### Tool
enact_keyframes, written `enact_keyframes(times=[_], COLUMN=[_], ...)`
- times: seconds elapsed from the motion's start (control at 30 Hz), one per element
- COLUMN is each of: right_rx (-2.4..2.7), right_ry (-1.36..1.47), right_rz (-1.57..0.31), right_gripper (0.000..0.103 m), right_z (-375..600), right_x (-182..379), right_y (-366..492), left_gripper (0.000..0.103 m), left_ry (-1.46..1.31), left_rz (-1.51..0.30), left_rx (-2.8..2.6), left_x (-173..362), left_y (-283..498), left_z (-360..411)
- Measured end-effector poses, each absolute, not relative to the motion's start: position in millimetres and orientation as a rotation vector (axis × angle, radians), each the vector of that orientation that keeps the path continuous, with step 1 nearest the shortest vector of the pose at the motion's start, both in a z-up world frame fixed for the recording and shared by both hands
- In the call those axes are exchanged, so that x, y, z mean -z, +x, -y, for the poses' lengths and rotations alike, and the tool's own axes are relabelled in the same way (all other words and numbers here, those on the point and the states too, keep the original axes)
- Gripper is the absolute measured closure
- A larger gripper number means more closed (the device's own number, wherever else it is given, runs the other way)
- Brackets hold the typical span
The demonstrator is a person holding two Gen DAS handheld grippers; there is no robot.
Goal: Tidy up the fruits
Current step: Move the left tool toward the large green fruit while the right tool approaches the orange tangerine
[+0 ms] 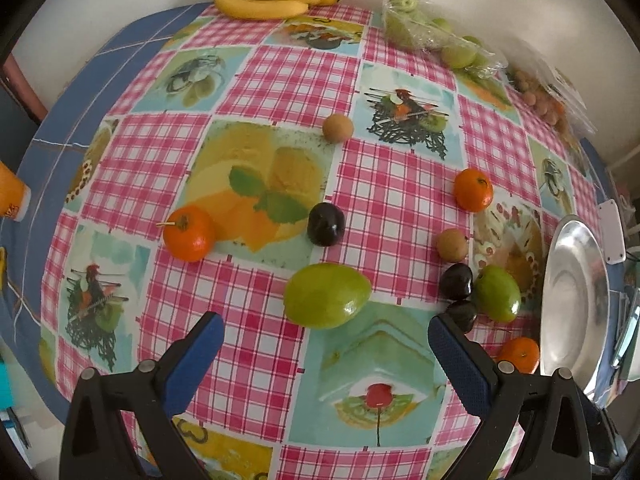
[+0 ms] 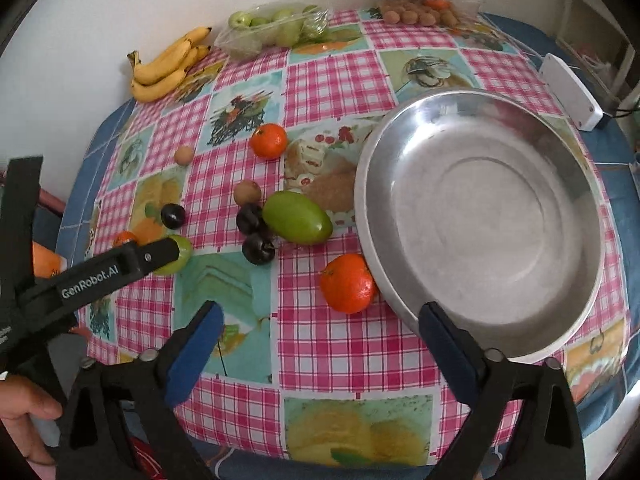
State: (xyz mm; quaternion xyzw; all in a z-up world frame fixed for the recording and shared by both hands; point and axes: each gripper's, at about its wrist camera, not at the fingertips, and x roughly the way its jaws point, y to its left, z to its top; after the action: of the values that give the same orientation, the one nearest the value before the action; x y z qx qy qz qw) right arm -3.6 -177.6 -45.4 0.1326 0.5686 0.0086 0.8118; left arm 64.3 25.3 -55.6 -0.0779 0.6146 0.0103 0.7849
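Right now my left hand-held gripper (image 1: 326,334) hangs over the table (image 1: 256,364) with its jaws spread and nothing between them, and the big green fruit (image 1: 327,295) lies just ahead of the fingertips, almost centred between them, not touching either. Its long axis runs crosswise to the way I point, roughly along the line from one finger to the other, so I judge the jaws would close on its ends unless I roll the wrist first. My right hand-held gripper (image 2: 322,322) is also spread and empty; an orange (image 2: 349,283) sits just ahead of it, toward its right finger, resting against the rim of the metal bowl (image 2: 592,280), which lies ahead and to the right and holds nothing yet. A second green fruit (image 2: 297,218) with two dark plums (image 2: 258,249) touching it lies further ahead of the right one, between both hands. For the big green fruit the left hand is clearly nearer; for the orange, the right.
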Motion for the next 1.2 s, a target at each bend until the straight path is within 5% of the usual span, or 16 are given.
enact_keyframes(times=[0.1,0.37,1.2], right_rx=[-0.025,0.005,-0.1], right_ry=[0.308,0.307,0.247], right_rz=[-1.234,-1.285,-1.175], right_gripper=[0.031,0.048,0.052], right_z=[177.8,173.7,140.2], right_x=[49.4,65.1,50.5], right_y=[-5.4,0.9,17.5], left_gripper=[0.0,0.0,0.0], left_ry=[-0.173,-0.154,-0.217], left_rz=[-1.324,-1.319,-1.346], left_rx=[-0.021,-0.035,-0.067], left_x=[55.9,58.0,65.4], left_y=[64.1,64.6,67.1], left_z=[-25.5,-26.0,-36.4])
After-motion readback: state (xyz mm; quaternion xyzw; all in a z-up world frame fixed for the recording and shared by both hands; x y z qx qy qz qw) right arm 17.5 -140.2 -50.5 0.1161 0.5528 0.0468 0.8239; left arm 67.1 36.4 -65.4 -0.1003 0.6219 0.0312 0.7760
